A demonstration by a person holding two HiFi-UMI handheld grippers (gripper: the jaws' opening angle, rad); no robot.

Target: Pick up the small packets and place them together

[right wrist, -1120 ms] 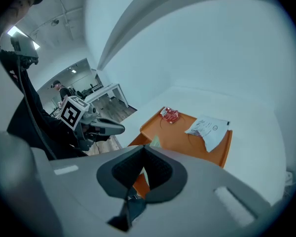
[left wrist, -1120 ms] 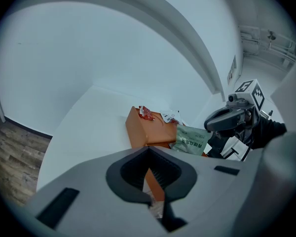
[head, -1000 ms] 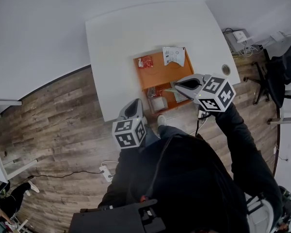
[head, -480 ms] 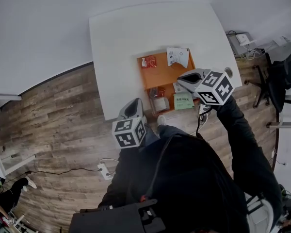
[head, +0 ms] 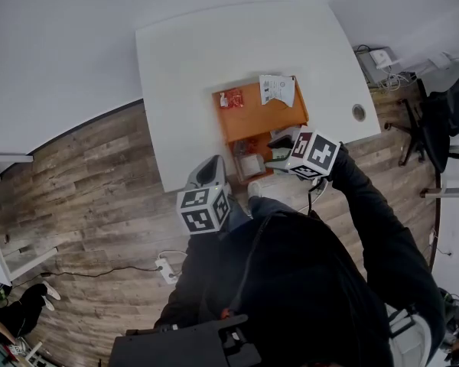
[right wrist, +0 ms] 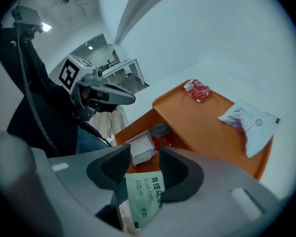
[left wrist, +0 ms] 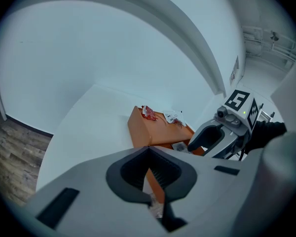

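- Dropping toward the orange tray since a second ago, the right claw has just opened; a green packet stands between its jaws.
- Left claw closed, empty.
- The packet's lower end is hidden behind the claw.

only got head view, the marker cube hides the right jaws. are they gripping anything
Observer: No. The right gripper has just been opening its jaws; the green packet lies loose between them.
Operator: whats just past the tips
Observer: A crumpled white packet, lying on the orange tray.
Operator: and the left jaws
Observer: The left gripper is shut with nothing between its jaws.
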